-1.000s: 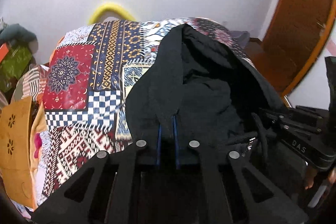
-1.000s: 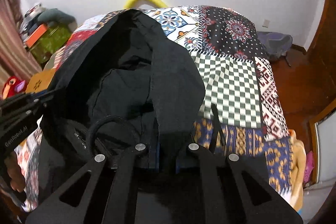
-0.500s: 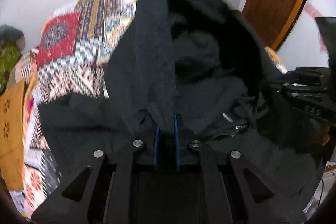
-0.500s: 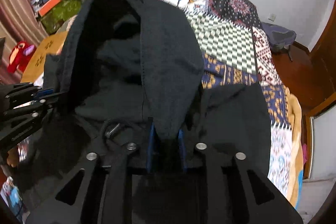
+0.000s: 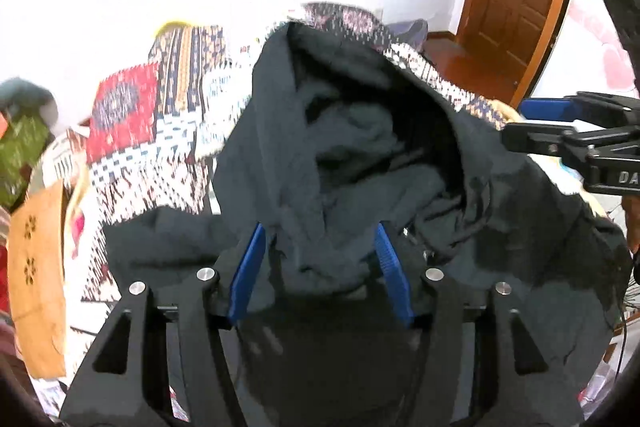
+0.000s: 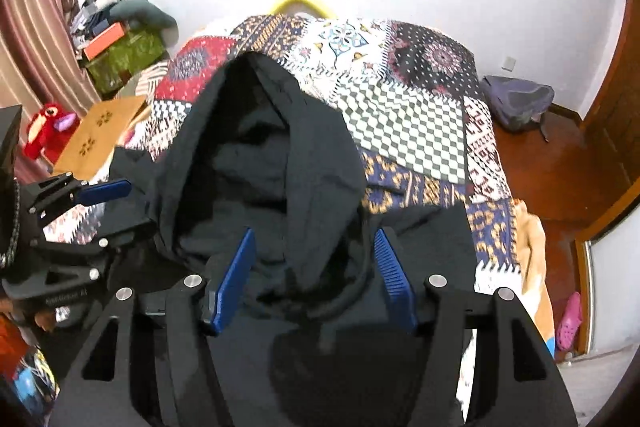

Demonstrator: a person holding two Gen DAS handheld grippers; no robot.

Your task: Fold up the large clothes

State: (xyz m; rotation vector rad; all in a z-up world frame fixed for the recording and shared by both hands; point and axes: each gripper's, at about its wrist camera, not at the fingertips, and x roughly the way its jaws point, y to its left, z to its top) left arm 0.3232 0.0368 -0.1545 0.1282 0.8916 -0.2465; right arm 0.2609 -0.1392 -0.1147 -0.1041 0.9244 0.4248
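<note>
Left tongs [image 5: 320,267]: angled downward, blue pads parted and opening; dark cloth sits between them, pads not pressing on it. Right tongs [image 6: 314,267]: same downward angle, pads parted and opening, cloth between them unclamped. The two tongs stand side by side, each visible in the other's view.

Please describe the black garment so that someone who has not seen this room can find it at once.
Look at the bed with the patchwork bedspread. At its near end lies the black hooded garment, hood pointing toward the far wall. It is the only plain dark item on that many-coloured cover.
</note>
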